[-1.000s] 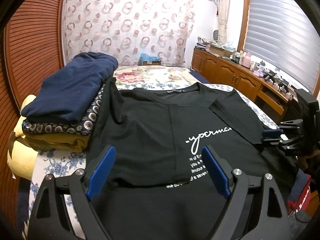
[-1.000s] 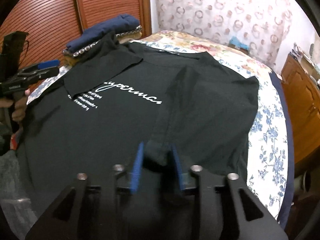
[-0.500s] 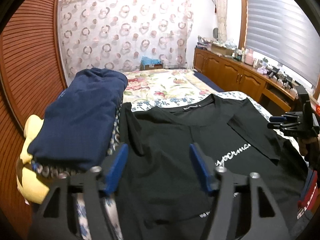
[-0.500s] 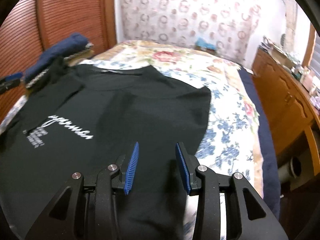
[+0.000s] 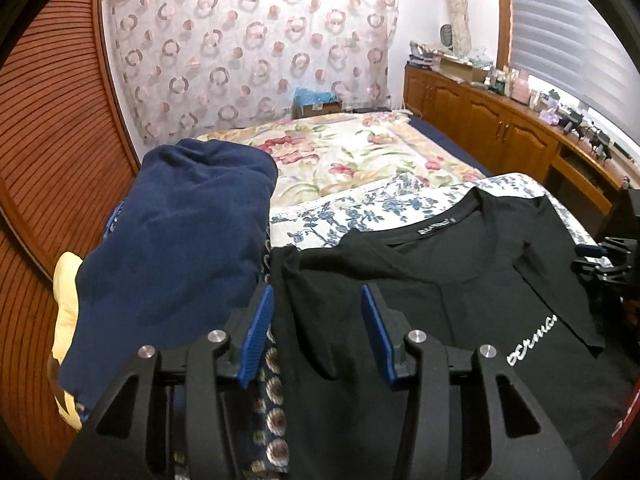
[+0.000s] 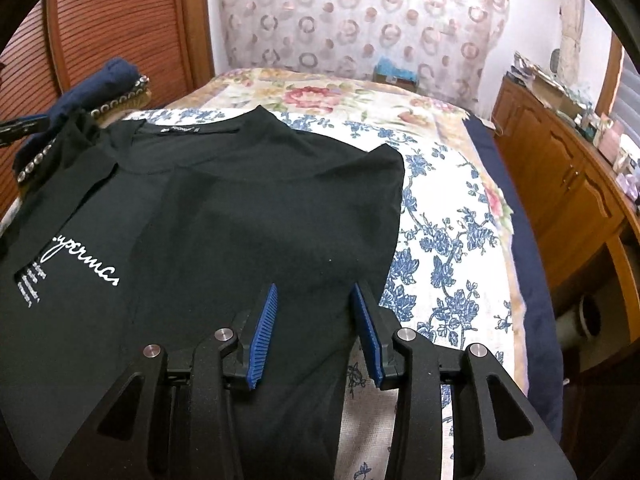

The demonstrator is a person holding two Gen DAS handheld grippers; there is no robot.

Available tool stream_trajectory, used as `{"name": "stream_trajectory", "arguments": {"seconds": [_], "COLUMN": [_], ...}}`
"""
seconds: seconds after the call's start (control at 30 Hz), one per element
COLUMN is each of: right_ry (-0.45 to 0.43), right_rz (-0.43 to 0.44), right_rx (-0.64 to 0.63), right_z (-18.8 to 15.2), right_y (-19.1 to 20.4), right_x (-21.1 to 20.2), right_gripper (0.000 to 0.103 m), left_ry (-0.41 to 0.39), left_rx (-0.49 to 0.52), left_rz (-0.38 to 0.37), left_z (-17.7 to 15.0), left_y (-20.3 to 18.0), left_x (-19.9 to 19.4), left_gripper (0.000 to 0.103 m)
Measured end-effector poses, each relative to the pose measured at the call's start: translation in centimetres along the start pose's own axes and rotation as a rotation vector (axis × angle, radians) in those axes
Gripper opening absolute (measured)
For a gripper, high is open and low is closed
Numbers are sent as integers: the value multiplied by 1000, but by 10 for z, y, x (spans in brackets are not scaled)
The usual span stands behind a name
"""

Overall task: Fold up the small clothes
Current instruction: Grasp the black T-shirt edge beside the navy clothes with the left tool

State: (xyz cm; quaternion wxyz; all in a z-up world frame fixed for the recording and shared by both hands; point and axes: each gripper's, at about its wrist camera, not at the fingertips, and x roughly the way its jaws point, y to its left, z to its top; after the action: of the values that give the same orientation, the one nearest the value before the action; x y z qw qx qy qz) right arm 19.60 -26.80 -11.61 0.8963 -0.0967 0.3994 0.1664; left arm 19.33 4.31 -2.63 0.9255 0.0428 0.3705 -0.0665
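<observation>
Left wrist view: left gripper [image 5: 316, 330], jaws just narrowed yet spread and empty, has shifted toward the black T-shirt [image 5: 440, 320] edge beside the folded stack [image 5: 180, 240] on the bed [image 6: 440, 208]; right gripper [image 6: 314, 330] likewise parted, so side fold awaits.

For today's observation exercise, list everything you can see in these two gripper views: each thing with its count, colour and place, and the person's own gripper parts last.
T-shirt: one, black with white script, spread on the bed, sides partly folded in.
Folded clothes stack: one pile, navy on top, patterned and yellow layers beneath, left of the T-shirt.
Bedspread: one, white with blue flowers, under the T-shirt.
Floral quilt: one, cream with red flowers, beyond the T-shirt.
Curtain: one, pale with ring pattern, back wall.
Cabinets: one wooden row, cluttered top, right wall.
Left gripper: black, blue pads, open over the T-shirt's left edge; jaws have just been closing, nothing pinched.
Right gripper: black, blue pads, open over the T-shirt's right edge.
</observation>
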Motion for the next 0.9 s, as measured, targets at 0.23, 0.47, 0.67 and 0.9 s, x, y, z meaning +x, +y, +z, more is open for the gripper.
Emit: {"name": "stream_trajectory", "arguments": {"seconds": [0.23, 0.47, 0.67, 0.9], "right_ry": [-2, -1, -2, -2], "right_rz": [-14, -10, -8, -5], "right_rx": [-11, -8, -7, -5], "right_z": [0, 1, 1, 1], "right_y": [0, 1, 0, 1], "right_x": [2, 2, 2, 2], "right_gripper": [40, 40, 40, 40], "left_ry": [59, 110, 156, 144], "left_rx": [27, 95, 149, 155], "left_rz": [40, 91, 144, 166], "left_z": [13, 17, 14, 15], "left_y": [3, -5, -8, -6], "left_x": [27, 46, 61, 53], "left_gripper": [45, 45, 37, 2]}}
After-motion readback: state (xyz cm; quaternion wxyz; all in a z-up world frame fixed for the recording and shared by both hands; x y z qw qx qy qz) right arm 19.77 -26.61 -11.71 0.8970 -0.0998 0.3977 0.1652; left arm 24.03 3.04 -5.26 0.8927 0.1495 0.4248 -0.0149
